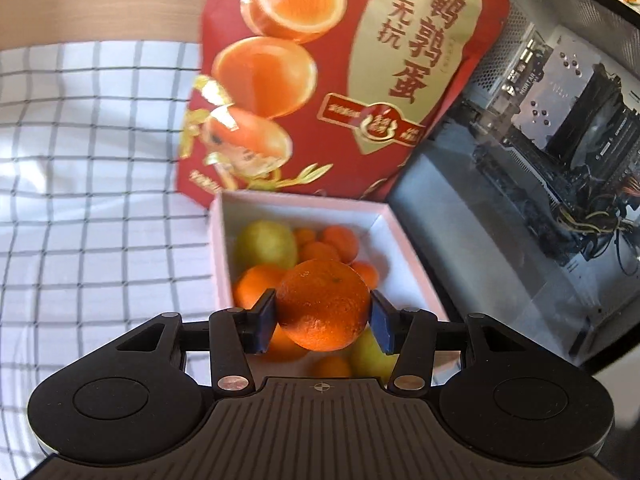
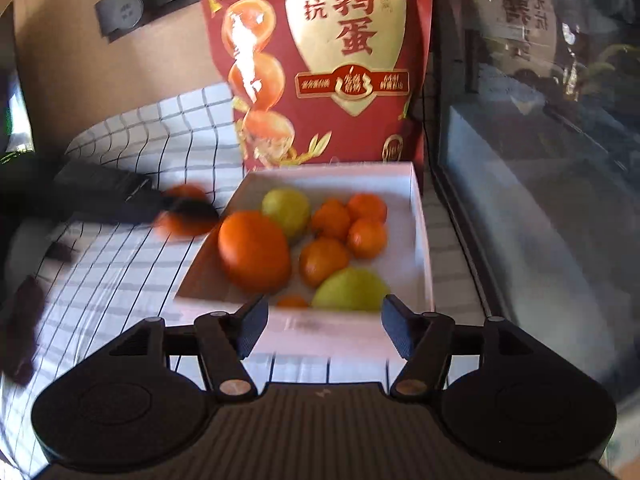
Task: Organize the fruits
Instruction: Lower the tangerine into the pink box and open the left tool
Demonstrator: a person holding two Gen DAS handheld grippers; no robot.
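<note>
My left gripper [image 1: 323, 320] is shut on an orange [image 1: 323, 305] and holds it above the near end of a white box [image 1: 219, 248]. The box holds a green-yellow fruit [image 1: 265, 243], a large orange [image 1: 256, 282] and several small oranges. In the right wrist view the same box [image 2: 422, 240] lies ahead with a large orange [image 2: 254, 250], two green-yellow fruits [image 2: 286, 210] and small oranges [image 2: 324, 260]. My right gripper [image 2: 324, 330] is open and empty at the box's near edge. The left gripper with its orange [image 2: 182, 216] shows blurred to the box's left.
A red snack bag [image 1: 340, 80] stands behind the box; it also shows in the right wrist view [image 2: 332, 64]. A glass-sided computer case [image 1: 540, 160] stands close on the right. A white checked cloth [image 1: 88, 184] covers the table to the left.
</note>
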